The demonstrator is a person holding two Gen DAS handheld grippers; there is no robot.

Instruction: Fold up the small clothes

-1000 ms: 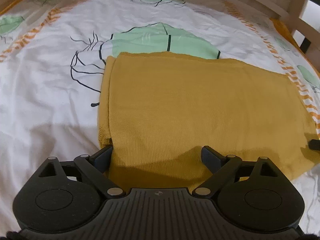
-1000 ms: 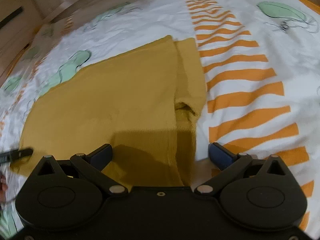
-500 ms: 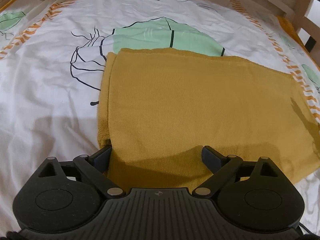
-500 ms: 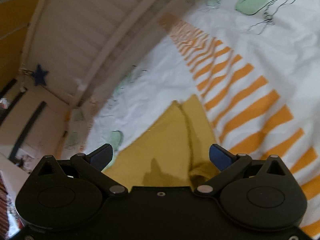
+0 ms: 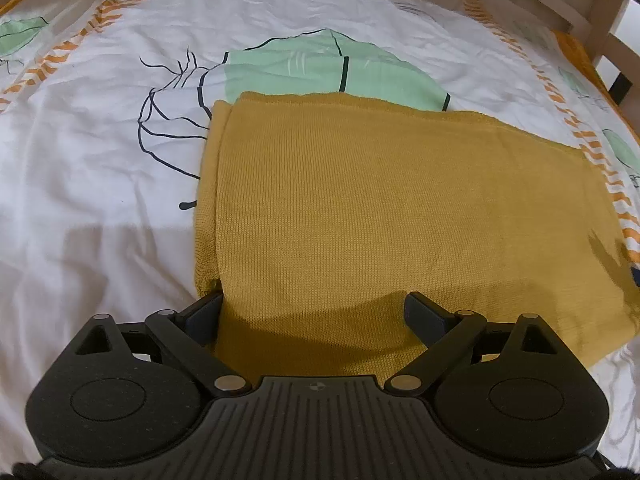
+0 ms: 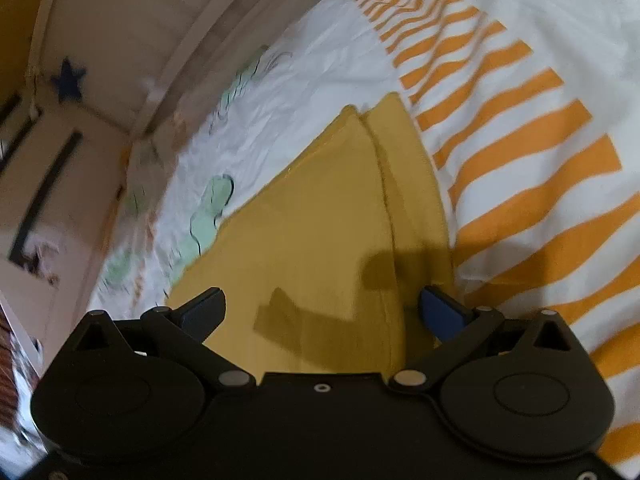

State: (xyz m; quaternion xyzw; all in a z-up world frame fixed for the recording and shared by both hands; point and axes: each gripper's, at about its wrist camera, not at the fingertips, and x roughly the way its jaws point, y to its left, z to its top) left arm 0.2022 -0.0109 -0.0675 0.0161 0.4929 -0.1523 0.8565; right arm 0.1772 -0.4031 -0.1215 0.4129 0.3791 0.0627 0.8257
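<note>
A mustard-yellow knit garment (image 5: 380, 208) lies folded flat on the bed, a folded layer showing along its left edge. My left gripper (image 5: 314, 312) is open and empty over the garment's near left corner. In the right wrist view the same garment (image 6: 320, 240) shows with a folded strip along its right side. My right gripper (image 6: 322, 308) is open and empty, tilted, above the garment's near right end and casting a shadow on it.
The bed cover (image 5: 80, 168) is white with green leaf prints and orange stripes (image 6: 540, 152). A wooden bed rail (image 5: 592, 8) runs along the far right. A wall with a blue star (image 6: 68, 80) lies beyond the bed's far edge.
My right gripper has lifted off the garment and tilted, swinging its view toward the wall, then dipped back toward the cloth. My left gripper has hardly moved. The garment lies as before.
</note>
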